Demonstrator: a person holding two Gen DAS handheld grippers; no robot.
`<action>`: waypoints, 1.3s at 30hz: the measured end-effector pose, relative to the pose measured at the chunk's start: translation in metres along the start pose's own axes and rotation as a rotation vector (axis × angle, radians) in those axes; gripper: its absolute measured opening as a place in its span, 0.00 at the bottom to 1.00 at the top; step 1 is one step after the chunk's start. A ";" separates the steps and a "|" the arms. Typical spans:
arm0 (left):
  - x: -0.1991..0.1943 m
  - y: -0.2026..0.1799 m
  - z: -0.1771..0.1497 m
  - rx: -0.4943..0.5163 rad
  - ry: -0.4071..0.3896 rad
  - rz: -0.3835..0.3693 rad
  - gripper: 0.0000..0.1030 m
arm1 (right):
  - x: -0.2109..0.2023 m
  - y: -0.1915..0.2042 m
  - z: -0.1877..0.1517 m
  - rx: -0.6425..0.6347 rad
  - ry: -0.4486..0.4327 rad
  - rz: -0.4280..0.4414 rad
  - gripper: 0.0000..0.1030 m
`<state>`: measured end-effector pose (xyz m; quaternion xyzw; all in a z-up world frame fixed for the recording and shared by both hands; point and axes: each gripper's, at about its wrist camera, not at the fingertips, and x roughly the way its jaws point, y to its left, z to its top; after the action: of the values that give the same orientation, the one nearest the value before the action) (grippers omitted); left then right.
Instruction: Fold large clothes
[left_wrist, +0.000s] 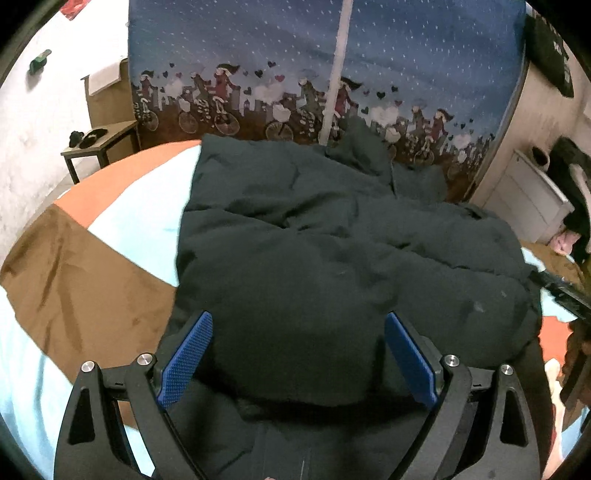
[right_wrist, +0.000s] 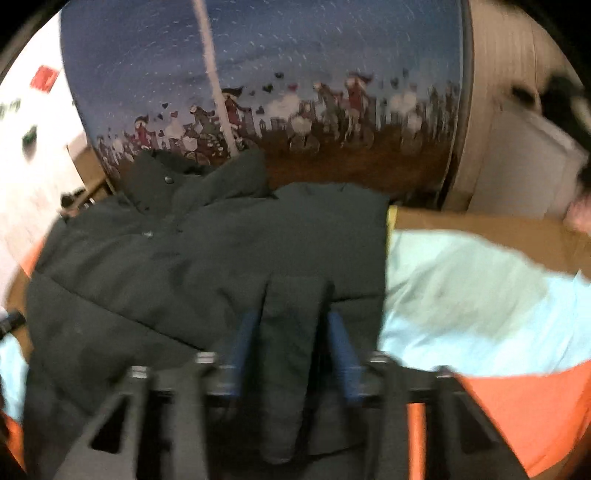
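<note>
A dark green padded jacket (left_wrist: 332, 240) lies spread on a bed with an orange, brown and pale blue cover (left_wrist: 110, 206). My left gripper (left_wrist: 295, 325) is open wide over the jacket's near hem, its blue pads (left_wrist: 188, 354) on either side of a puffed fold. In the right wrist view the same jacket (right_wrist: 184, 251) lies with its collar at the far end. My right gripper (right_wrist: 295, 325) is shut on a raised fold of the jacket (right_wrist: 291, 350) between its blue pads (right_wrist: 341, 343). That view is blurred.
A blue patterned curtain (left_wrist: 295, 74) with a white pole (left_wrist: 338, 70) hangs behind the bed. A small wooden table (left_wrist: 103, 140) stands at the far left. A white cabinet (left_wrist: 528, 192) stands at the right. The bed cover (right_wrist: 480, 295) spreads to the right of the jacket.
</note>
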<state>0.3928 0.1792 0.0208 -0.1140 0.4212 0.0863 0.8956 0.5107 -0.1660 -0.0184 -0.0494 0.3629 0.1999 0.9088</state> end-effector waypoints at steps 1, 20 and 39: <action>0.007 -0.001 -0.001 0.007 0.009 0.010 0.88 | -0.007 0.002 0.000 -0.015 -0.044 -0.003 0.78; 0.060 -0.009 -0.037 0.151 -0.089 0.132 0.99 | 0.066 0.042 -0.041 -0.226 0.036 0.120 0.80; 0.007 -0.024 0.025 0.127 -0.143 0.041 0.99 | 0.047 0.011 0.045 -0.049 -0.128 0.272 0.85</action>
<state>0.4218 0.1635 0.0338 -0.0420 0.3630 0.0858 0.9269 0.5663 -0.1299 -0.0168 -0.0090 0.3028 0.3328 0.8930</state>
